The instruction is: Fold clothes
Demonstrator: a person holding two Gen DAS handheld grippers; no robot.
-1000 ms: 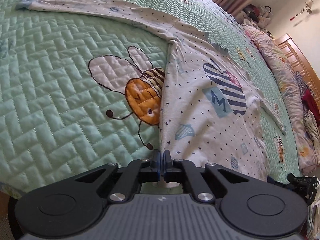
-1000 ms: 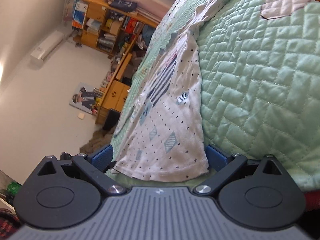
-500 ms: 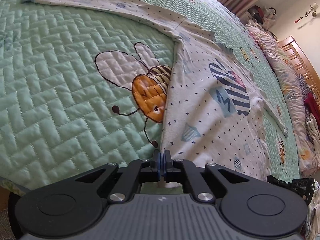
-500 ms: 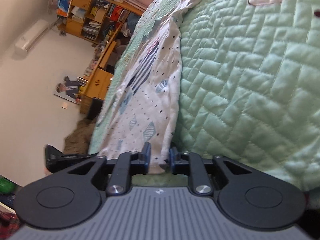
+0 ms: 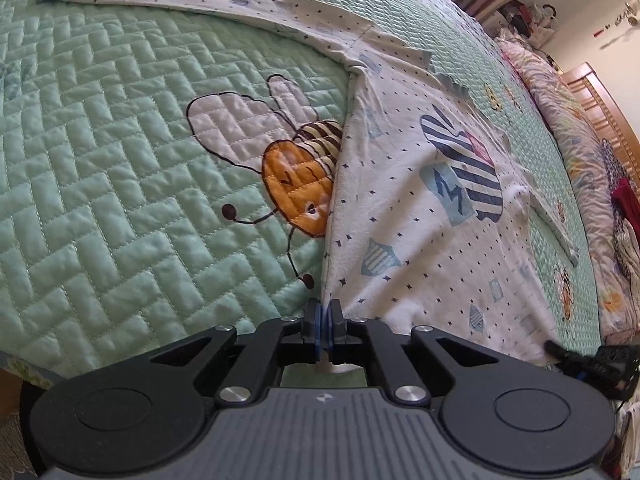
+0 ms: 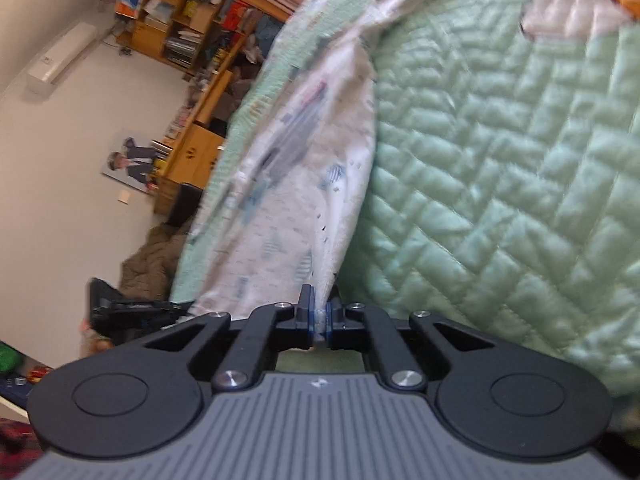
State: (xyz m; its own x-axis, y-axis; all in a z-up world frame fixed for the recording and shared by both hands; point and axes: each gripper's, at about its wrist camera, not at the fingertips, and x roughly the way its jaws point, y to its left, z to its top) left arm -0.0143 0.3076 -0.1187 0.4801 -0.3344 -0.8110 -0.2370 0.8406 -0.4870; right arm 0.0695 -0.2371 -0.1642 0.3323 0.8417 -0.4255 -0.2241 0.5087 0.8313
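Bed (image 5: 120, 168) with the green quilted cover is filling both views, bee patch on it partly under the garment. White long-sleeved top (image 5: 420, 240) with small dark dots and a striped print is lying flat on the quilt, hem at the near edge of the bed, one sleeve (image 5: 208, 0) stretching far out across the quilt, the other sleeve (image 5: 554, 224) lying out on the opposite side. Left claw (image 5: 323, 330) is pinching one corner of the hem, blue pads closed on the white fabric. Right claw (image 6: 318, 322) is clamping the other hem corner, cloth sitting between its pads; that view is blurring. Progress: looks like the very start, both bottom corners are gripped but no fold is showing, body and sleeves are spread out unfolded. Left to do, probably: bringing the hem up toward the collar, tucking sleeves in, folding again into a compact stack.
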